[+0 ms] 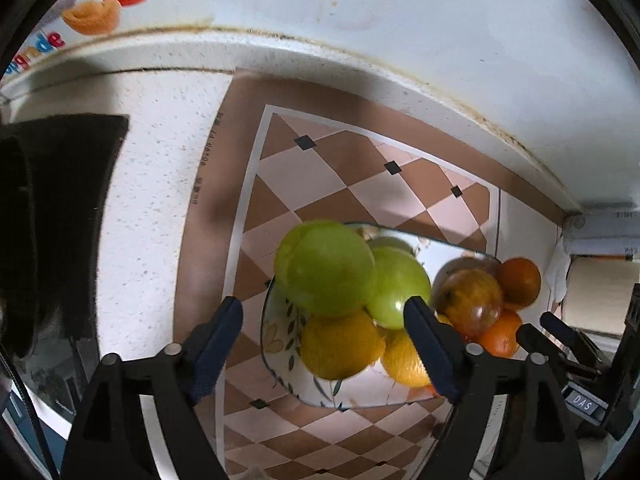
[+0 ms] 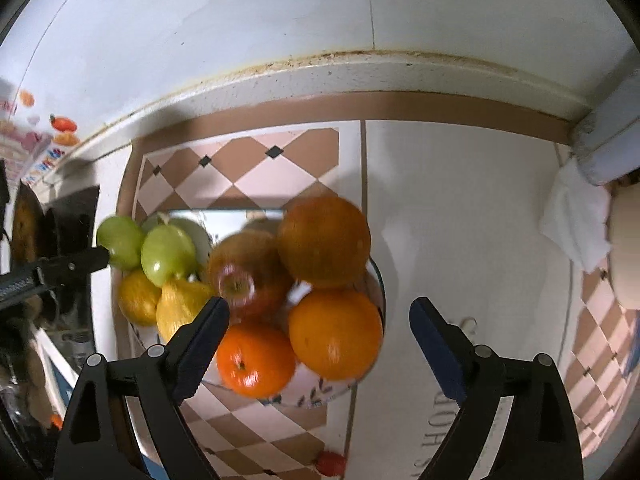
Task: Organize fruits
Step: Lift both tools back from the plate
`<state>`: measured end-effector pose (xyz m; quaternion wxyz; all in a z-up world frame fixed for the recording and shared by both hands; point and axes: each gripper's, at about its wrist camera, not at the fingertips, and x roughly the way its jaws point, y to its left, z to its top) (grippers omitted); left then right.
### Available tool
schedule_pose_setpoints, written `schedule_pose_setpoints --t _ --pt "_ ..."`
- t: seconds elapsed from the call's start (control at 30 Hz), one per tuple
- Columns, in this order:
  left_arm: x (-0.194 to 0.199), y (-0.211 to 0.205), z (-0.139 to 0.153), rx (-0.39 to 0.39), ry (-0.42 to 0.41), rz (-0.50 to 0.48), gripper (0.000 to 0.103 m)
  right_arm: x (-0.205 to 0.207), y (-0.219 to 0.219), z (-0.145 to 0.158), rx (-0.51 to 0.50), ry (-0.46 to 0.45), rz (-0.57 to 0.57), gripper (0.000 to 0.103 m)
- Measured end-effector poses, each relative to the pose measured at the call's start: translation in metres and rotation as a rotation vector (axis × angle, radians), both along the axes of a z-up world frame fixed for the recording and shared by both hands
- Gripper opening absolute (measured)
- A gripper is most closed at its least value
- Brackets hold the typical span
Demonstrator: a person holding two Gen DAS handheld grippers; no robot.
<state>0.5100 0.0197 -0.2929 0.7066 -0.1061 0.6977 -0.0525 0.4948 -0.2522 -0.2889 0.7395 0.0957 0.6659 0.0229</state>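
Floral ceramic plate (image 2: pixel 320 394) on checkered mat: 2 green apples (image 2: pixel 167 254), 2 yellow lemons (image 1: pixel 340 344), 3 oranges (image 2: pixel 335 334), 1 red apple (image 2: pixel 244 276). Left gripper (image 1: pixel 324 320) and right gripper (image 2: pixel 320 318) both spread, empty. Label "DAS" (image 1: pixel 582 403).

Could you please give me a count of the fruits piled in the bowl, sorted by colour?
Green apples: 2
Yellow lemons: 2
Red apple: 1
Oranges: 3
Total: 8

White tiled wall (image 2: pixel 240 20) behind speckled counter (image 1: pixel 160 200) with checkered mat (image 1: pixel 340 184)
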Motion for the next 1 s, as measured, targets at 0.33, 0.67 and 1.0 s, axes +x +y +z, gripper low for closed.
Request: schedule_pose_setpoints --t 0.33,0.67,1.0 --pt "-0.065 -0.014 0.036 0.142 -0.165 -0.060 0.090 -0.064 0.015 0.033 -0.093 -0.091 -0.011 0.095" --pt "-0.126 -0.028 0.081 0.212 -0.321 -0.093 0.090 -0.122 0.024 0.069 -0.123 -0.168 -0.025 0.095" --pt "-0.187 -0.032 0.141 0.204 -0.472 -0.103 0.090 -0.187 0.034 0.136 -0.139 -0.310 -0.034 0.095"
